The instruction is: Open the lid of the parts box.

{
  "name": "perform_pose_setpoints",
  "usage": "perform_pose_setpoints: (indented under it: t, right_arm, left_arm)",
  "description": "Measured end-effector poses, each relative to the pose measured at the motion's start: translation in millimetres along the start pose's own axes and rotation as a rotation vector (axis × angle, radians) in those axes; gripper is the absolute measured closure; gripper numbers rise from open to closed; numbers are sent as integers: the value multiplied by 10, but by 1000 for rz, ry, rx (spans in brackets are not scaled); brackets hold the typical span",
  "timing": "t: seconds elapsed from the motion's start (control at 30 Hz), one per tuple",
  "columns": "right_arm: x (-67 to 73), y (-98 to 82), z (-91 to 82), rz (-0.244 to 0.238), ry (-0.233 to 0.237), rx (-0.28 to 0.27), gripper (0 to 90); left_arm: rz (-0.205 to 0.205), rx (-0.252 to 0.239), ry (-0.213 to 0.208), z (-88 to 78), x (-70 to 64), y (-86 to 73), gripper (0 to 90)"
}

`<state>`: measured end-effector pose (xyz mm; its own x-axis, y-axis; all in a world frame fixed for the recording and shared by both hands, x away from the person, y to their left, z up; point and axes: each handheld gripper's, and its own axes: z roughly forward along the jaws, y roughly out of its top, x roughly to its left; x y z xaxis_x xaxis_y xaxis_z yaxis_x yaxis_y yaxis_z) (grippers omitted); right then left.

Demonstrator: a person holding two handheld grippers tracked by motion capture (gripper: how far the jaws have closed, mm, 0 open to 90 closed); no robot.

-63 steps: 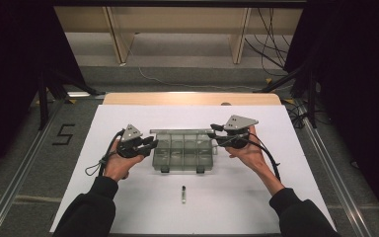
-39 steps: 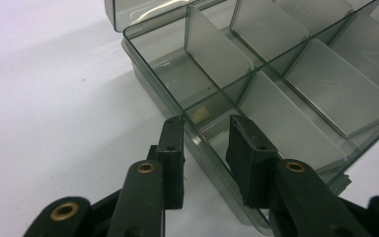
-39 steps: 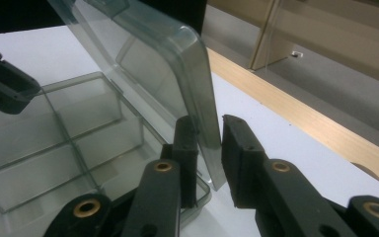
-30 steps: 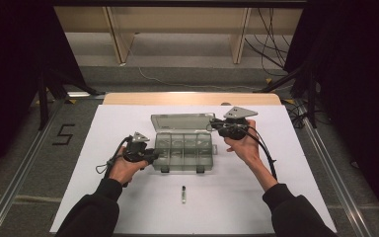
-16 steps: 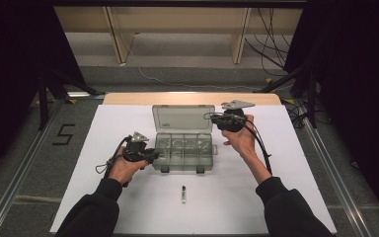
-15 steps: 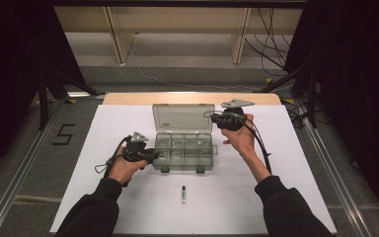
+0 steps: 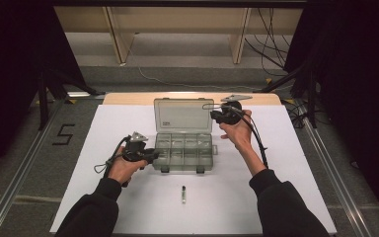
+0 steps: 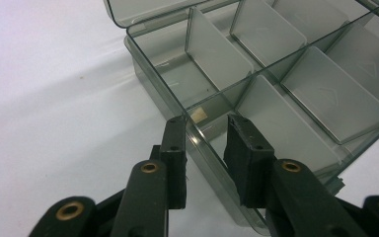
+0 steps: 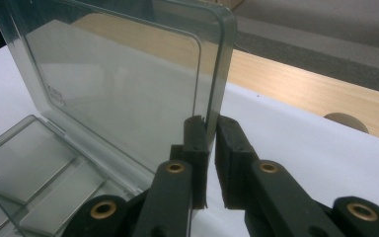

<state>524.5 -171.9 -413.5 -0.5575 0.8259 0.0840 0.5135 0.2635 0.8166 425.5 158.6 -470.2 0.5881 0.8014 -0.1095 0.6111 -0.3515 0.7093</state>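
Note:
A clear grey compartment box [image 7: 183, 153] sits mid-table with its lid [image 7: 183, 116] standing upright. My right gripper [image 7: 215, 116] is shut on the lid's right edge [image 9: 216, 74], which is pinched between its jaws [image 9: 209, 126]. My left gripper [image 7: 147, 154] is at the box's left end. It stands open [image 8: 205, 131], one jaw outside and one inside the end wall [image 8: 153, 69], with a gap beside the wall. The compartments [image 8: 325, 94] I see hold nothing.
A small vial [image 7: 183, 194] lies on the white tabletop [image 7: 286, 187] in front of the box. A wooden strip [image 7: 128, 98] runs along the table's far edge. Metal rails [image 7: 24, 163] flank the table on both sides.
My right gripper has swung the lid from closed to upright, moving back and up. My left gripper has slid toward me along the box's left end.

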Motion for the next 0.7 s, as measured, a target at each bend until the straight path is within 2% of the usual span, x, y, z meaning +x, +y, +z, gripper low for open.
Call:
perform_pose_setpoints:
  t: [0.17, 0.2, 0.3, 0.4, 0.43, 0.6, 0.63, 0.7]
  right_arm:
    - [-10, 15, 25, 14, -9, 9, 837]
    - [0, 21, 42, 44, -15, 13, 834]
    - [-21, 30, 59, 23, -17, 11, 832]
    - [-30, 40, 79, 30, -22, 12, 829]
    - [-19, 43, 76, 51, -24, 25, 828]
    - [-23, 42, 98, 56, -32, 20, 826]
    - [-21, 41, 103, 59, -36, 19, 825]
    - [-23, 40, 118, 63, -43, 15, 822]
  left_arm:
    - [-2, -2, -2, 1, 1, 0, 693]
    - [-10, -7, -3, 4, -2, 0, 693]
    - [-18, -4, -15, 1, 1, 1, 693]
    - [-19, -11, -3, 5, -4, -1, 692]
    - [-19, -12, -10, 5, 2, -2, 692]
    - [-20, -10, -12, 2, 6, -3, 693]
    - [-40, -25, -8, 14, -6, -5, 693]
    - [-42, -25, -8, 14, -6, -3, 694]
